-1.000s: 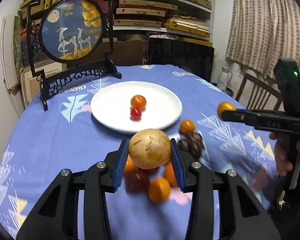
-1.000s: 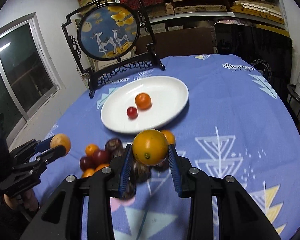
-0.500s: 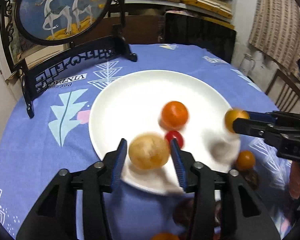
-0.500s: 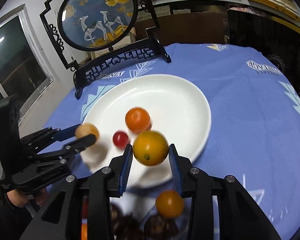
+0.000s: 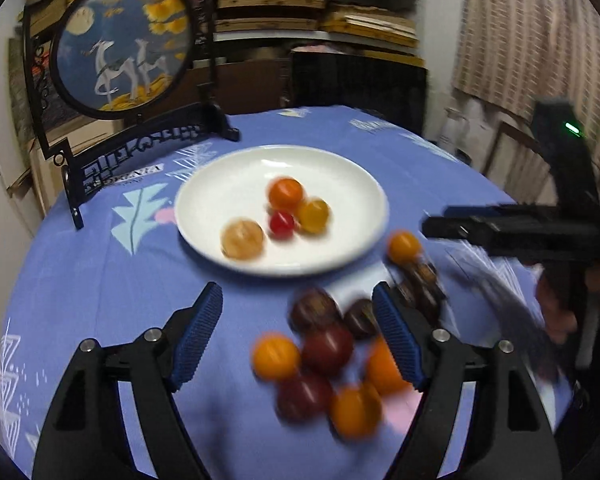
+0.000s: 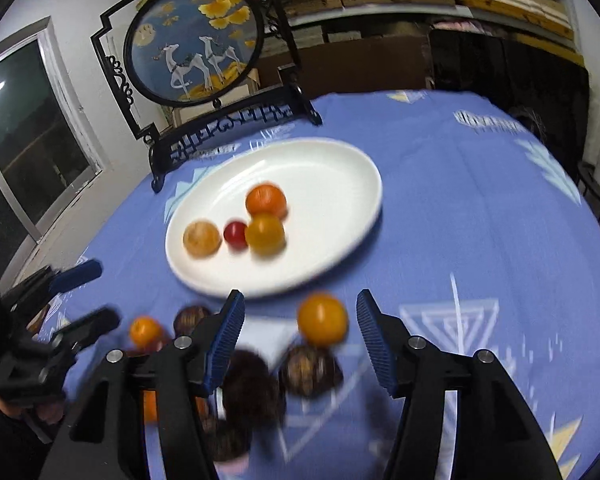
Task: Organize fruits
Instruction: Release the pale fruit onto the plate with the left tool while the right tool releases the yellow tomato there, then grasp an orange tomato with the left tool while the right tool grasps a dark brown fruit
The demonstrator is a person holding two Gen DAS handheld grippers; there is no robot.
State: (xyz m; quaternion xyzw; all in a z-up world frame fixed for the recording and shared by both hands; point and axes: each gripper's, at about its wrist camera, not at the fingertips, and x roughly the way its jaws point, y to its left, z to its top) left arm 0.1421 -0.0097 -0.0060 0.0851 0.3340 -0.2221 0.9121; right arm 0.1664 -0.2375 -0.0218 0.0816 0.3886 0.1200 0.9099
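While both grippers' jaws have just been opening and stand released, the white plate [image 5: 352, 184] beyond them holds four fruits: a tan one [image 5: 242, 239], a red cherry tomato [image 5: 281, 223], an orange tomato [image 5: 285, 193] and a yellow-orange one [image 5: 313, 215]. Under the left gripper [image 5: 298, 334] and right gripper [image 6: 300, 338] loose fruits [image 5: 324, 350] lie piled on the blue tablecloth [image 5: 100, 280].

four fruits [image 5: 284, 216] on plate [image 5: 340, 184], loose fruit pile [image 5: 324, 356] before it

Glossy white glazed plate [image 5: 356, 184] on matt printed blue cloth tablecloth [image 5: 100, 280]

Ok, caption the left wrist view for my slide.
Open left hand-held gripper above loose fruit pile; four fruits on white plate.
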